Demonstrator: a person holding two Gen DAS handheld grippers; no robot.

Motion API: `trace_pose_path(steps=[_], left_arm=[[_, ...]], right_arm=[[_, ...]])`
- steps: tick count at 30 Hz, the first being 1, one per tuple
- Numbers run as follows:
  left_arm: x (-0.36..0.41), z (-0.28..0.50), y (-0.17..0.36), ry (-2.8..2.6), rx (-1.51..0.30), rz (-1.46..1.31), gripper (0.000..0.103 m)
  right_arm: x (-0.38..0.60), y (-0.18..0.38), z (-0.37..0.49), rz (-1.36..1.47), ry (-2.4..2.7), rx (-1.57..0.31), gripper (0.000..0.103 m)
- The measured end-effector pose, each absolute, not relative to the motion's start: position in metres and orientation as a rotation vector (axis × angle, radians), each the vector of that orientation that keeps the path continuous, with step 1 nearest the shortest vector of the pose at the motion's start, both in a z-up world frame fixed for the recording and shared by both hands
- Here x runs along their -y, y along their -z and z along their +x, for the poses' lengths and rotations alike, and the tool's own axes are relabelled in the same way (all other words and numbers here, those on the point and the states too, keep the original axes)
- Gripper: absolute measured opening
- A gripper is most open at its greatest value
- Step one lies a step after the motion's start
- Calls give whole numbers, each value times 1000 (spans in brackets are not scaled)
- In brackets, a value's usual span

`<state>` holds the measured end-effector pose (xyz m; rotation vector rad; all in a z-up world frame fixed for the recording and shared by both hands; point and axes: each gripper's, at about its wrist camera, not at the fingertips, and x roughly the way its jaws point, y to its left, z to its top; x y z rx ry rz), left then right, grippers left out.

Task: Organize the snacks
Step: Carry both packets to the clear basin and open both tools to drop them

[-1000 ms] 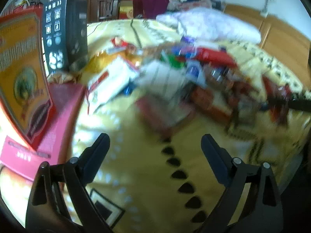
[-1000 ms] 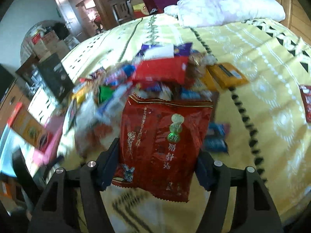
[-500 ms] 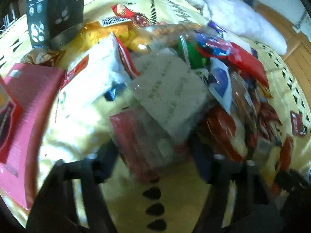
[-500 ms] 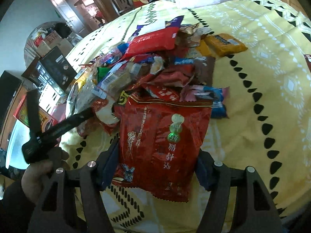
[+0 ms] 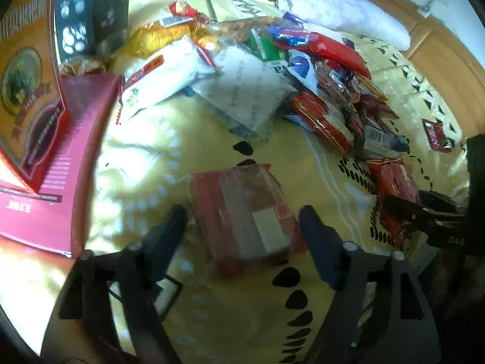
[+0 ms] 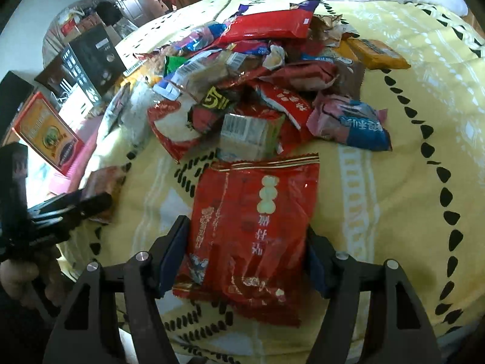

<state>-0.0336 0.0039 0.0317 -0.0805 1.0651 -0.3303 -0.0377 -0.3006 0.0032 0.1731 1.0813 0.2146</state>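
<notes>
- A person's right gripper (image 6: 247, 257) clamps the lower sides of a glossy red foil snack bag with pale printed characters (image 6: 257, 224), its long axis running straight out from the jaws toward the heap of mixed snack packets (image 6: 251, 72) in the middle of the yellow patterned bedspread (image 6: 409, 212).
- The left gripper (image 5: 242, 230), whose jaws have just been opening, stands wide around a flat red-and-grey clear-wrapped packet (image 5: 245, 215); the pads do not appear to press it, and the packet lies on the cloth, angled slightly leftward from the fingers.
- Bare spread lies near the bed's front edge, between both packets.
- A pink carton (image 5: 75, 157) and an orange-and-red printed box (image 5: 27, 85) crowd the left edge.
</notes>
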Motion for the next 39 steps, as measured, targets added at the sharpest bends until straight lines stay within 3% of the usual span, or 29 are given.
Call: trace_pose_path(steps=[4, 6, 8, 11, 21, 22, 31, 39], left_arm=[[5, -31, -26, 255, -1047, -33, 88], [14, -27, -25, 232, -1051, -7, 84], [23, -25, -28, 243, -1038, 24, 65], [30, -26, -39, 230, -994, 86, 62], [14, -29, -146, 240, -739, 50, 59], [5, -32, -161, 231, -701, 45, 55], [-109, -38, -258, 36, -502, -56, 55], [-217, -50, -277, -234, -439, -134, 55]], right_arm=[[300, -3, -40, 169, -177, -1092, 77], [296, -3, -42, 143, -162, -1089, 76], [294, -3, -43, 118, -148, -1081, 72], [298, -10, -46, 123, -137, -1055, 71], [294, -98, -40, 108, -169, -855, 71], [290, -107, -35, 104, -176, -839, 71], [206, -227, 25, 69, -362, -627, 71], [64, -283, 51, 21, -638, -571, 71]])
